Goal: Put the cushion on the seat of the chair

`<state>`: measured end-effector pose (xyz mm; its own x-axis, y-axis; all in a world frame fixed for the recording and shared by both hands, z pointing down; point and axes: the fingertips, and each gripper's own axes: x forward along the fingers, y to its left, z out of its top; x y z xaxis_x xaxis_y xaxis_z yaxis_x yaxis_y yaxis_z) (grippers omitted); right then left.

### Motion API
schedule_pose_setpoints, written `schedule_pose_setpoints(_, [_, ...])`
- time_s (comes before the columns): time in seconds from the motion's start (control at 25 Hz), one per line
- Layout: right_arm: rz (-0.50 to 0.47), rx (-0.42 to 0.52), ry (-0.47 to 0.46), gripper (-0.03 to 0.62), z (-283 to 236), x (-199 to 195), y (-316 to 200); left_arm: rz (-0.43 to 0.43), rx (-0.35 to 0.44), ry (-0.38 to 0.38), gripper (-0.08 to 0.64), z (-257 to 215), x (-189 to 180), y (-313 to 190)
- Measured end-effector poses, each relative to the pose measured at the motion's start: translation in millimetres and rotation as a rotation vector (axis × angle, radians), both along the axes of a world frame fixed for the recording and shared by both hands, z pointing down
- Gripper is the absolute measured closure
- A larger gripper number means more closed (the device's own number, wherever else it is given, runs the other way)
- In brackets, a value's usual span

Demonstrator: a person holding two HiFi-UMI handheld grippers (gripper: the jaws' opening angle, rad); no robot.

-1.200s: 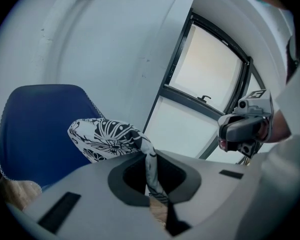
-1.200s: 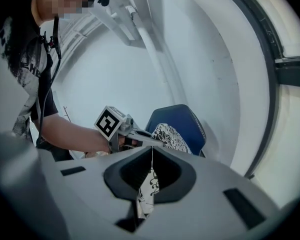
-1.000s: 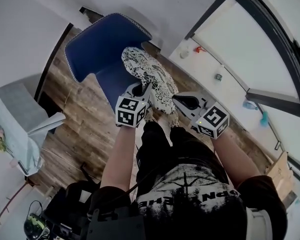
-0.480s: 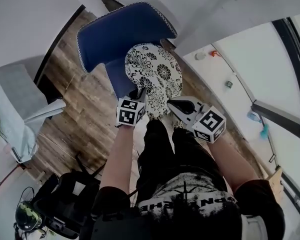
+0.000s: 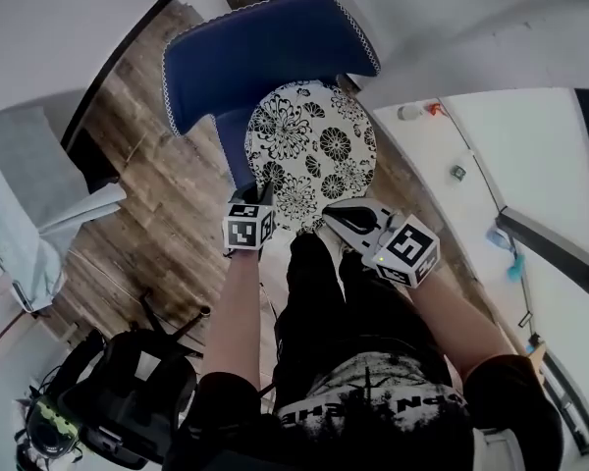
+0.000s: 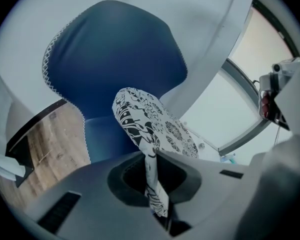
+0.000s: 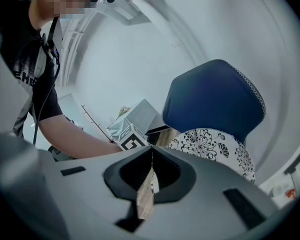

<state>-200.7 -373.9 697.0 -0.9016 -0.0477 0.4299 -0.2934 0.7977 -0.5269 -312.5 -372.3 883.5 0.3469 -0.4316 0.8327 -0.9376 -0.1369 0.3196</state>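
One cushion point(image 5: 312, 150) lowered toward one chair point(image 5: 265, 57).

Wood-plank floor point(image 5: 152, 219), grey-topped box point(image 5: 25, 150) (at left), black bag point(image 5: 128, 395) below

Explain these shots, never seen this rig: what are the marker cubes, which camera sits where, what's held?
No robot here: a person holds a handheld two-jaw gripper in each hand. The cubes with square markers are part of those grippers. The top-down picture comes from a camera on the person's head and shows the left gripper and the right gripper. The other two pictures come from a camera riding on each gripper, looking along its fingers. A blue chair stands on a wooden floor. Both grippers are shut on the near edge of a round cushion with a black-and-white flower print, one at each side, holding it over the chair's seat. Whether it rests on the seat yet, I cannot tell.
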Motion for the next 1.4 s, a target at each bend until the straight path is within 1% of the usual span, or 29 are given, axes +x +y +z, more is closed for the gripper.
schedule_pose_setpoints(0.16, [-0.053, 0.002, 0.017, 0.574, 13, -21, 4, -0.087, -0.021, 0.012, 0.534, 26, -32, 13])
schedule_pose_setpoints(0.36, [-0.086, -0.019, 0.024, 0.574, 38, -47, 10, -0.161, -0.049, 0.001, 0.532, 63, -70, 25])
schedule_pose_setpoints(0.56, [-0.123, -0.044, 0.028, 0.574, 63, -76, 29, -0.246, -0.083, 0.023, 0.532, 103, -101, 40])
schedule_pose_setpoints(0.68, [-0.140, -0.056, 0.035, 0.574, 75, -80, 31, -0.286, -0.097, 0.035, 0.532, 120, -107, 41])
schedule_pose_setpoints(0.8, [-0.150, -0.060, 0.041, 0.574, 86, -84, 30, -0.291, -0.112, 0.036, 0.532, 138, -109, 40])
schedule_pose_setpoints(0.96, [-0.127, -0.071, 0.049, 0.574, 98, -88, 23, -0.300, -0.138, 0.030, 0.525, 160, -114, 41])
schedule_pose_setpoints(1.08, [-0.120, -0.077, 0.054, 0.574, 105, -88, 21, -0.297, -0.153, 0.008, 0.481, 173, -118, 41])
schedule_pose_setpoints(1.24, [-0.128, -0.087, 0.064, 0.574, 110, -88, 25, -0.308, -0.160, -0.003, 0.438, 181, -125, 41])
schedule_pose_setpoints(1.4, [-0.130, -0.095, 0.062, 0.574, 111, -90, 29, -0.307, -0.160, -0.088, 0.323, 181, -137, 46])
